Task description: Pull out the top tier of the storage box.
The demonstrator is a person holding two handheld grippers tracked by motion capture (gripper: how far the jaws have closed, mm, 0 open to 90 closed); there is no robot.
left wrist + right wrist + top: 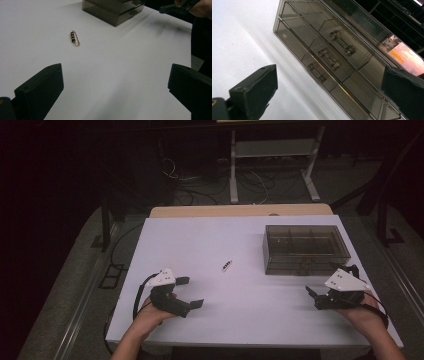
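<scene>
The white table (240, 245) lies bare between your tools, with the beaded pin (227, 265) near its middle, nothing around it. Your left tool (190, 292) and right tool (320, 282) are both spread wide and empty. The smoky drawer box (305, 248) stands far right, just beyond the right tool, close to the table's right edge.

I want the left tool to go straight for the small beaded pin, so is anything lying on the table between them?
Nothing visible does. The left tool stands open, and only bare white table lies between it and the beaded pin. The smoky drawer box sits off to the pin's right, out of that line.
</scene>
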